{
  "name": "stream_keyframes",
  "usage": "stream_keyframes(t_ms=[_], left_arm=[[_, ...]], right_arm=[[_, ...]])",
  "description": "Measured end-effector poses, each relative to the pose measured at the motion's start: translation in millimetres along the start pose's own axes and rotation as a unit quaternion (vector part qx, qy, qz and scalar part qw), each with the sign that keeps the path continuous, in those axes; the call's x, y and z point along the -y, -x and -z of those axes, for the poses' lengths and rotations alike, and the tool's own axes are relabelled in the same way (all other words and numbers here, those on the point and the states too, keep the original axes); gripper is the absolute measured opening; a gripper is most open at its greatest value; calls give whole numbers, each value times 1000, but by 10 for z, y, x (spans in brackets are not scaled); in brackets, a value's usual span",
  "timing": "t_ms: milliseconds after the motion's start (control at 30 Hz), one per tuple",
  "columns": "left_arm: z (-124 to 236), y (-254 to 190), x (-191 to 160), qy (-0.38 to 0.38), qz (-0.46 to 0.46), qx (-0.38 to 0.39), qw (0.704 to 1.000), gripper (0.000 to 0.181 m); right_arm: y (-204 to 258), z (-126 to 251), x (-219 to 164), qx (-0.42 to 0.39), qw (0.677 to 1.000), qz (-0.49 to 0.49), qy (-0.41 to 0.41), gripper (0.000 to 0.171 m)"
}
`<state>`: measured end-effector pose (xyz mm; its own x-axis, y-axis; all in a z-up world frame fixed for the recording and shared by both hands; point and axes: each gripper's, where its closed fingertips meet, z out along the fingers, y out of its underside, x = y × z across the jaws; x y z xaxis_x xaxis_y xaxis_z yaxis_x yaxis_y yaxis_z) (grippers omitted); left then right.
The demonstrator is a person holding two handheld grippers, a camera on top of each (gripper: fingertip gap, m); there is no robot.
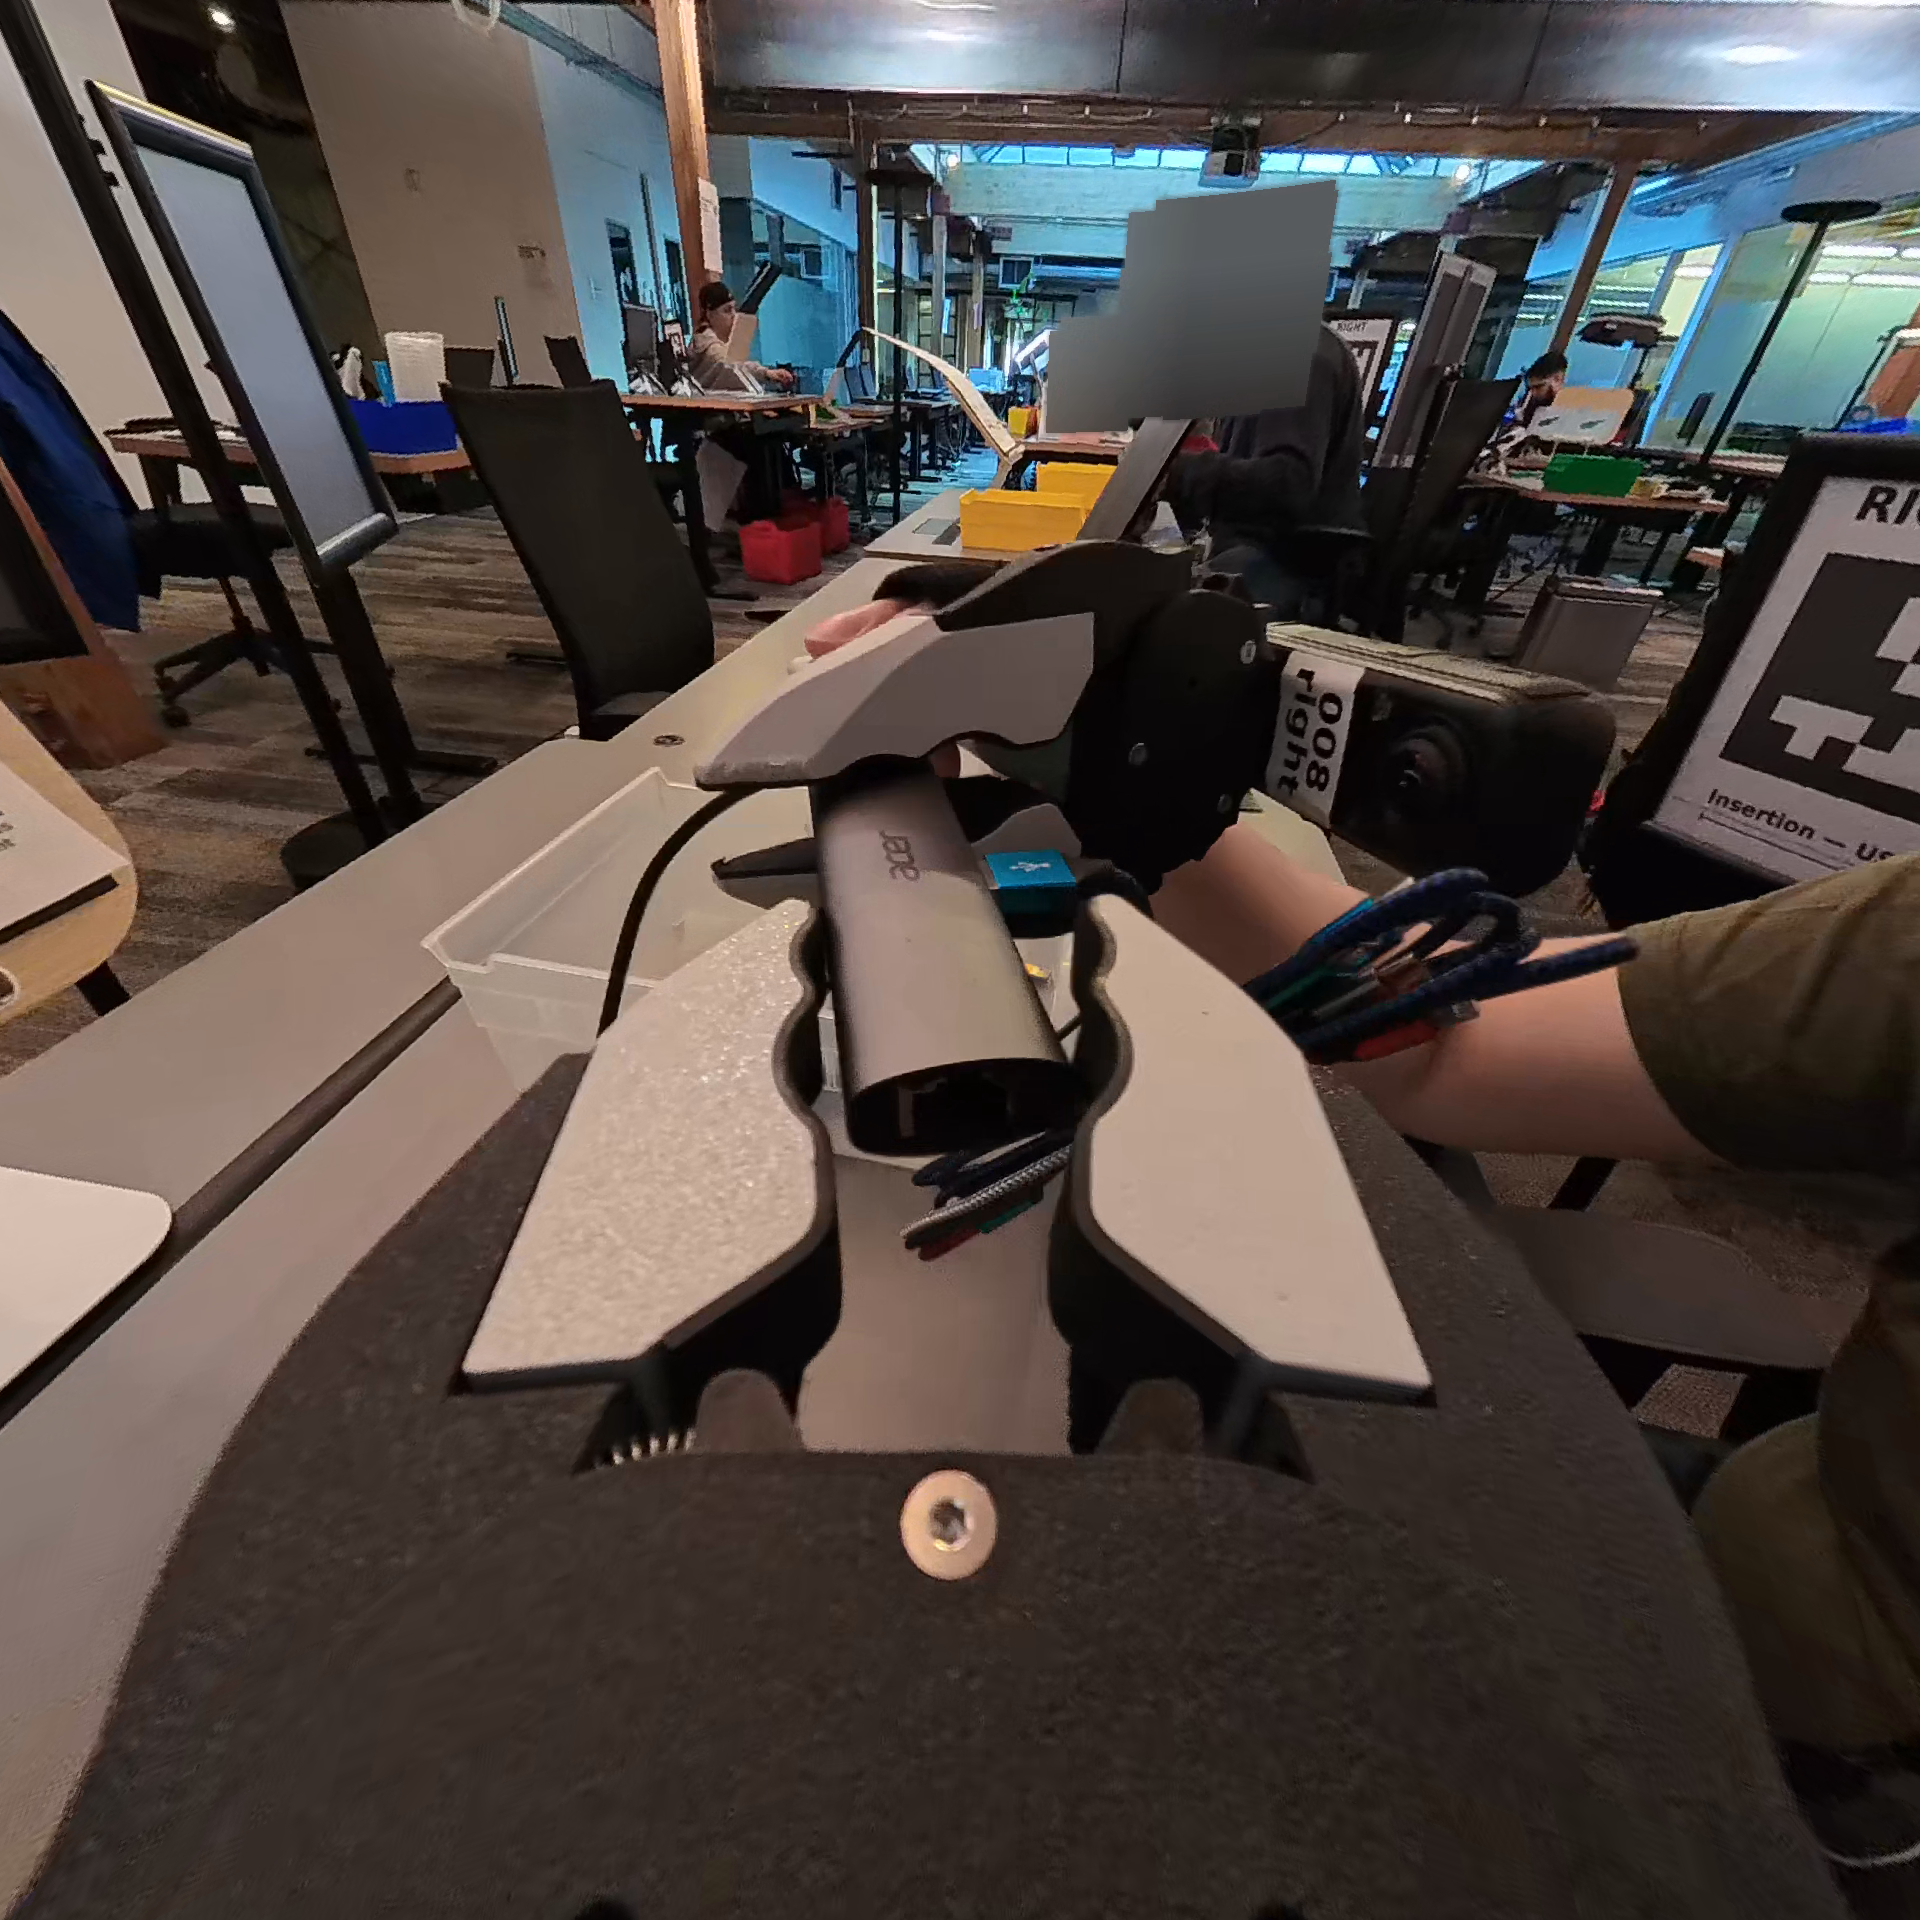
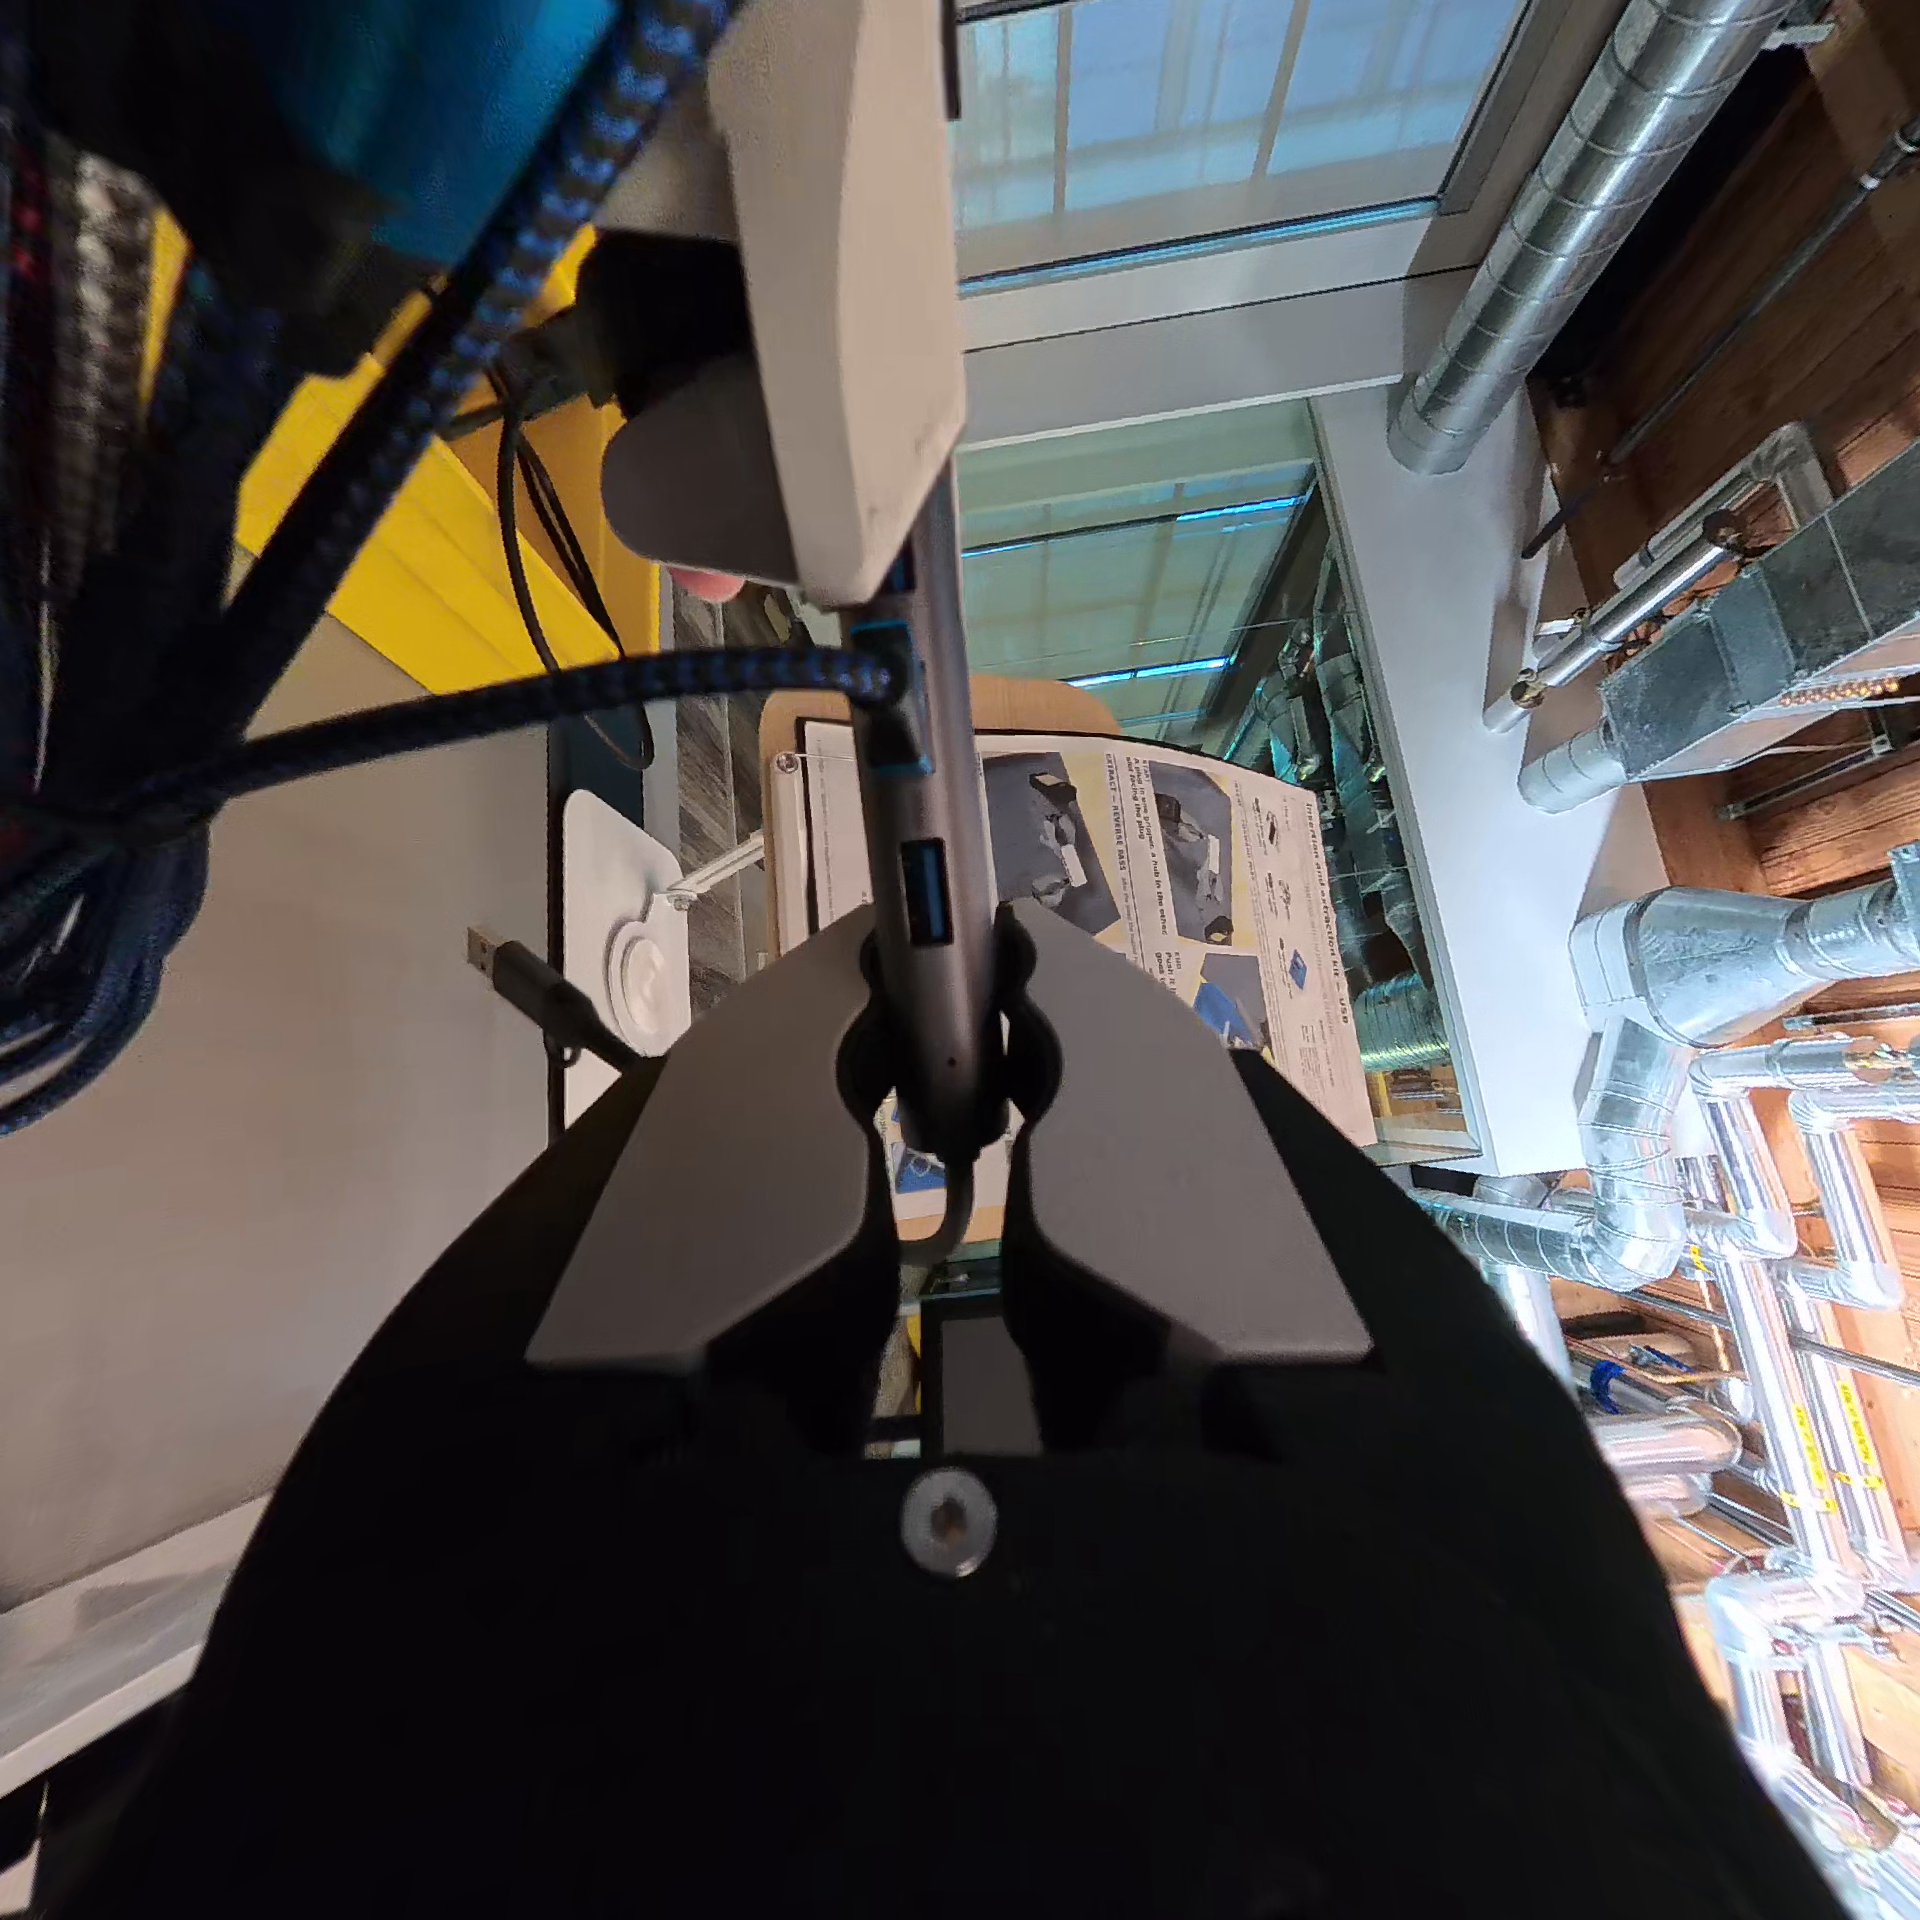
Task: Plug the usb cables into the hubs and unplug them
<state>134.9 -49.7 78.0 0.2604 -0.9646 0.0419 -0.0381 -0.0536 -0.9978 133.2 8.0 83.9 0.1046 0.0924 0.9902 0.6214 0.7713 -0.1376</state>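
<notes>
Two claws, left claw (image 1: 945, 997) and right claw (image 2: 935, 987), clamp one grey hub (image 1: 930, 940).

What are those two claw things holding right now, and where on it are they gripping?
Both hold the same grey USB hub. The left gripper pinches the end with the large port; the right gripper clamps the opposite end, where its own cable leaves.

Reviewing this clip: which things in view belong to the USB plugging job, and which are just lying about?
In the job:
- grey USB hub, clamped at opposite ends by left gripper and right gripper
- blue plug in the hub's side
- blue braided cable
- bundle of spare cables

Lying about:
- clear plastic bin
- yellow bins
- loose black USB plug
- office chair
</notes>
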Motion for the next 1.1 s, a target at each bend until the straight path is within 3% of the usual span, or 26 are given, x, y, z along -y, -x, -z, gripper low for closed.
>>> stream_keyframes(t_ms=[567, 933, 1100], left_arm=[[-92, 57, -65, -12, 21, 6, 1000, 45], [-81, 141, 5, -76, 155, -38, 984, 45], [-19, 279, 61, -101, 131, 15, 986, 44]], right_arm=[[54, -30, -74, 12, 1000, -19, -5, 19], [-2, -93, -101, 5, 997, -75, 7, 30], [-93, -74, -112, -8, 995, -102, 10, 31]])
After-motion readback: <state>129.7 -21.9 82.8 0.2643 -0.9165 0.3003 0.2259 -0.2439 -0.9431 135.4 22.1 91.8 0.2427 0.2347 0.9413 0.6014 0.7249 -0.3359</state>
